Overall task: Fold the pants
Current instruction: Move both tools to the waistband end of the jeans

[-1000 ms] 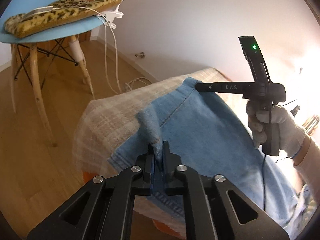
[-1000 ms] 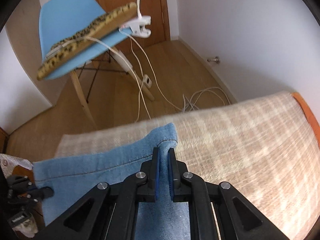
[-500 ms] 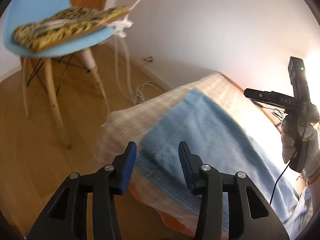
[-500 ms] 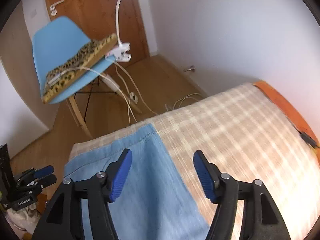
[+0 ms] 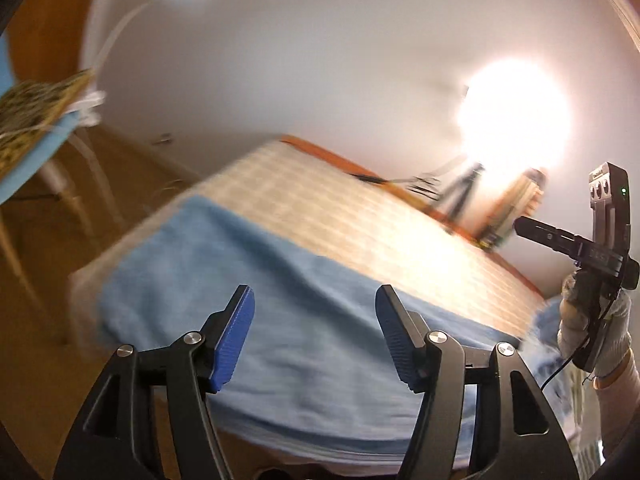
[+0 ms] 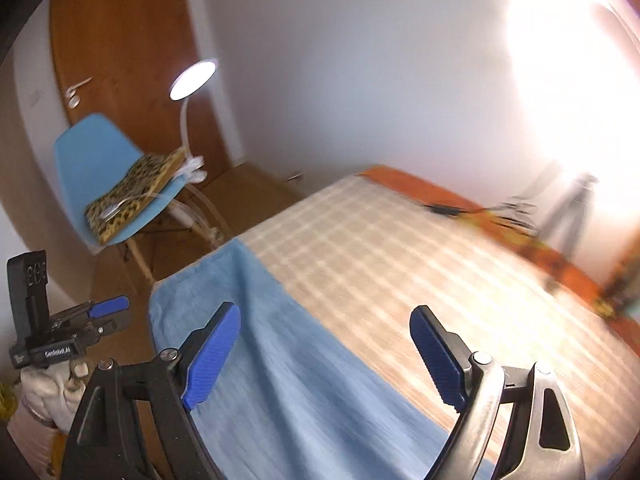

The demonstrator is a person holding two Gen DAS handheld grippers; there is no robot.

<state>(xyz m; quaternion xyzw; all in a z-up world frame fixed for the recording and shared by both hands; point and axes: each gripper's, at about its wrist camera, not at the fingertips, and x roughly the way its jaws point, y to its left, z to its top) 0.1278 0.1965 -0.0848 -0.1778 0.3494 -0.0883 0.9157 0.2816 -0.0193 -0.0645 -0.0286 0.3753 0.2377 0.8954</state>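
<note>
Both claws spread wide, holding nothing: left gripper (image 5: 314, 336) and right gripper (image 6: 324, 354) hang above pants (image 6: 280, 360) lying just ahead on the plaid bed (image 6: 400, 264); risk: unpinned fold slips off near edge.

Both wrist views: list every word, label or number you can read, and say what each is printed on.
White print on the black left gripper body, right wrist view: blurred, unreadable.
White marks on its upright black block: unreadable.
Faint print on the black right gripper bar, left wrist view: too small.
Blue denim pants: none.

Both wrist views overlook the same pants (image 5: 304, 320).
</note>
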